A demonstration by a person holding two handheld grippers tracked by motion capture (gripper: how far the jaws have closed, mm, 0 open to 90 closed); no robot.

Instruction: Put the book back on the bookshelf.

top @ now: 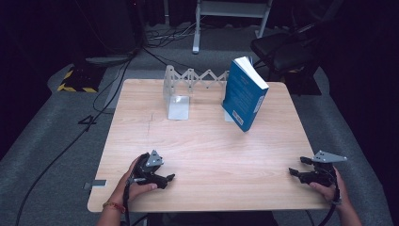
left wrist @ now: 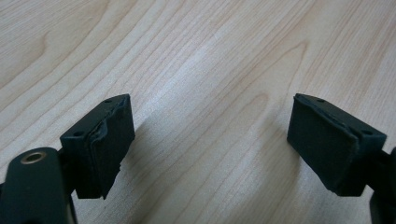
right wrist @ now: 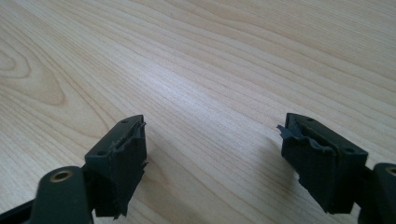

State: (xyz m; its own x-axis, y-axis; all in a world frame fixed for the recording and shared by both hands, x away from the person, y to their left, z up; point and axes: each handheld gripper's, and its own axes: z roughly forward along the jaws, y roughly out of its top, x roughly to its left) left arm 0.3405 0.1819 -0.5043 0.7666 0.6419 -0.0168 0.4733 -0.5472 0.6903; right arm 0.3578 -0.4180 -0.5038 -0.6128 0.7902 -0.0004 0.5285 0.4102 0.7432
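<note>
Light wooden table [top: 202,155]: blue book [top: 244,94] leaning, metal expanding bookend rack [top: 188,89] at far edge.

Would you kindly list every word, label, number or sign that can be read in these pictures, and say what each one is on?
"4": a dark mark shaped like that digit on the grey floor left of the table; whether it is meant as a number I cannot tell.
Blue book: faint pale lines of print on its cover, too small and blurred to read.
Yellow-and-black hazard stripes on the floor at far left: a warning pattern, no words.
Nothing else is readable.
</note>
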